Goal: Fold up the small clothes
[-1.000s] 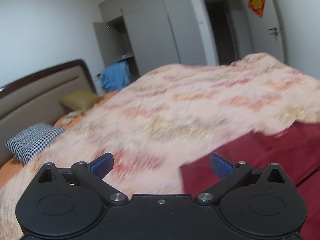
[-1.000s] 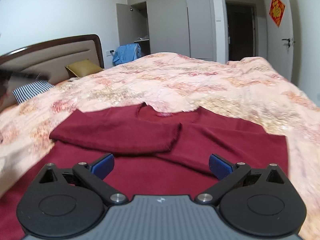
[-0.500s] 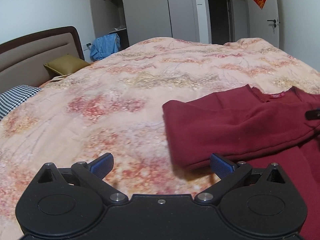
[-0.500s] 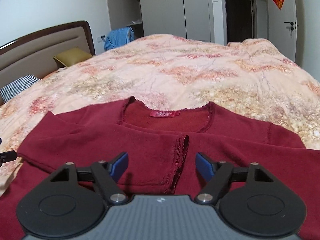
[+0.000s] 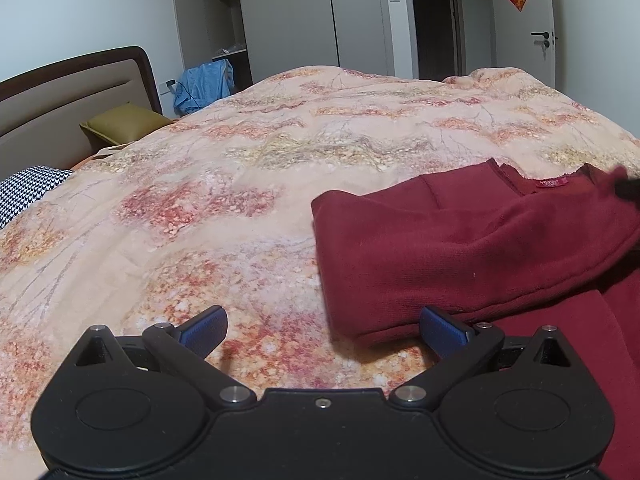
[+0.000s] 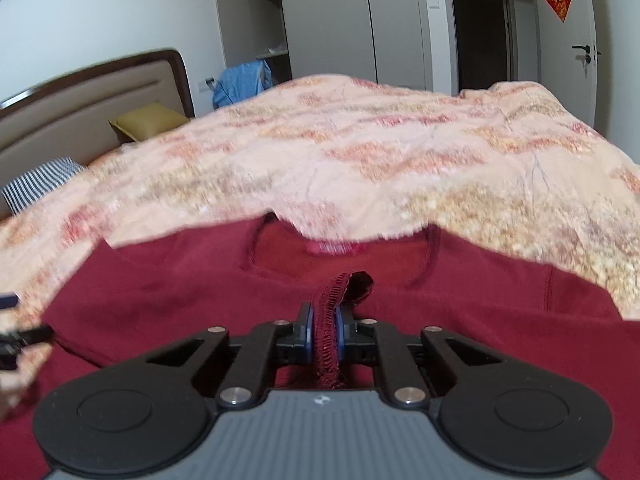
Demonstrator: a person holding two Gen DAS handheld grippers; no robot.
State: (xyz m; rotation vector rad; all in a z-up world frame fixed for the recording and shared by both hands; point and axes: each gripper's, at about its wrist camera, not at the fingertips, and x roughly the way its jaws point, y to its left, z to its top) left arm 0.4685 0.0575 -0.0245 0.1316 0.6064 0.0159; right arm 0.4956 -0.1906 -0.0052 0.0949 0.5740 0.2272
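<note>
Right gripper (image 6: 323,330) has just clamped on our sleeve cuff (image 6: 334,308), up from spread jaws half a second ago, so that sleeve can be repositioned. Left gripper (image 5: 322,326) stays spread beside the folded edge of the red top (image 5: 460,248), on the bedspread (image 5: 240,200).

Left hand-held gripper (image 5: 323,326): black body, blue pads (image 5: 204,326), silver screws.
</note>
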